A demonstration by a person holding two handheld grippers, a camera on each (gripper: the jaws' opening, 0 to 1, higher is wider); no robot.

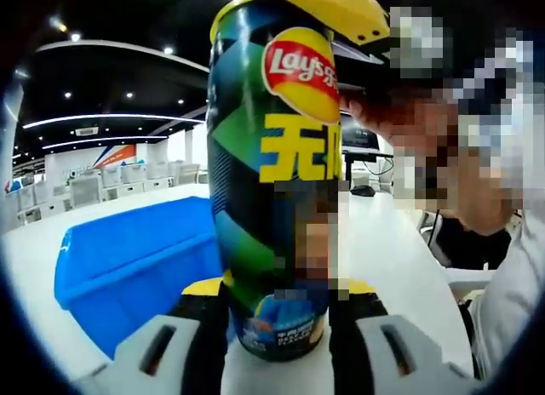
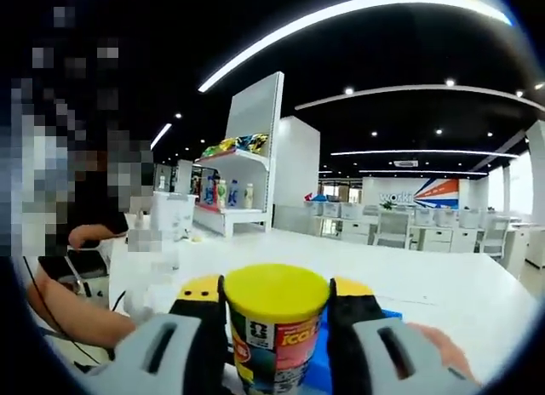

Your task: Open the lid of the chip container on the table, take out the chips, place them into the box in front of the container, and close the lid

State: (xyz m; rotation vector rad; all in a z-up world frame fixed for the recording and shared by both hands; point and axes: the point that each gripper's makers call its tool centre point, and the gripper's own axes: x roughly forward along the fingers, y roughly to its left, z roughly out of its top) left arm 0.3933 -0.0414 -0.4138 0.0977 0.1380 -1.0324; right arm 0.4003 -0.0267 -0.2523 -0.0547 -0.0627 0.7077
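I am reading "Lay's" on the tall can point(image 1: 272, 191); my left gripper point(image 1: 277, 327) is clamping its base, my right gripper point(image 2: 277, 331) squeezing its yellow lid point(image 2: 277, 291).

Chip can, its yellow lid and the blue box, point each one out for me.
Chip can point(image 1: 272, 165): left gripper view, label front.
Yellow lid point(image 2: 276, 290): right gripper view, top face.
Blue box point(image 1: 140, 254): left gripper view, side wall.

Left tongs point(image 1: 277, 331) clamp the base of an upright chip can point(image 1: 272, 182) at frame centre; a blue box point(image 1: 136, 259) sits lower left on the white worktop point(image 1: 383, 242).
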